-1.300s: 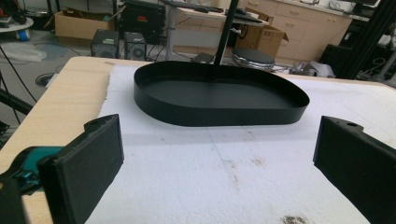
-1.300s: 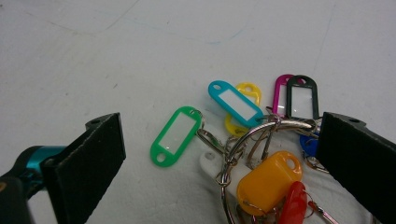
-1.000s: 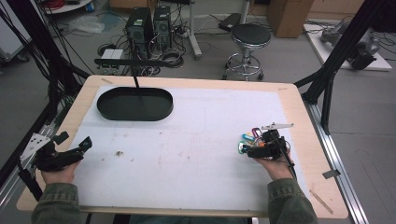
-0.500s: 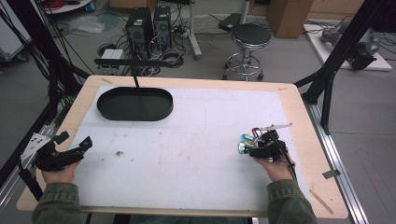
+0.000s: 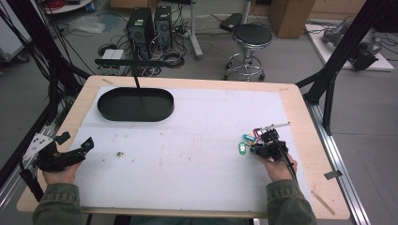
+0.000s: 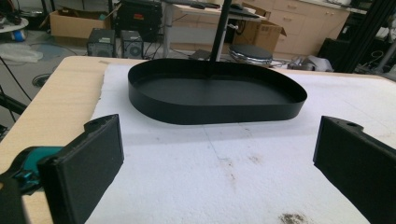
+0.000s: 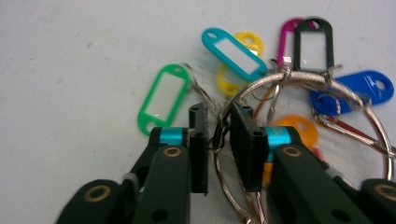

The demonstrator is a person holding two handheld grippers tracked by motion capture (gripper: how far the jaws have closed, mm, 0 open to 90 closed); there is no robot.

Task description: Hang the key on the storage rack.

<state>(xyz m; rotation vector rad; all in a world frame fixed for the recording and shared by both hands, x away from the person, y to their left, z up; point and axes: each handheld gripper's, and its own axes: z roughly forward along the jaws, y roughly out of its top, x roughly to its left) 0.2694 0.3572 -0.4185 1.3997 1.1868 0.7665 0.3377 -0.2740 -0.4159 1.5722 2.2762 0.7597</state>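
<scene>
Bunch of plastic key tags on a large metal ring, lying flat on the white sheet. Ring wire pinched between the pads of the right claw, whose jaws have just been closing. Green tag just left of and beyond the claw tips; cyan tag and yellow ahead; magenta, black and blue fanned out ahead to the right; orange beside the right pad.

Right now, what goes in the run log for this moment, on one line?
right gripper: jaws just been closing on key ring with coloured tags | left gripper: open, nothing between jaws, facing black tray | table: white mat
</scene>
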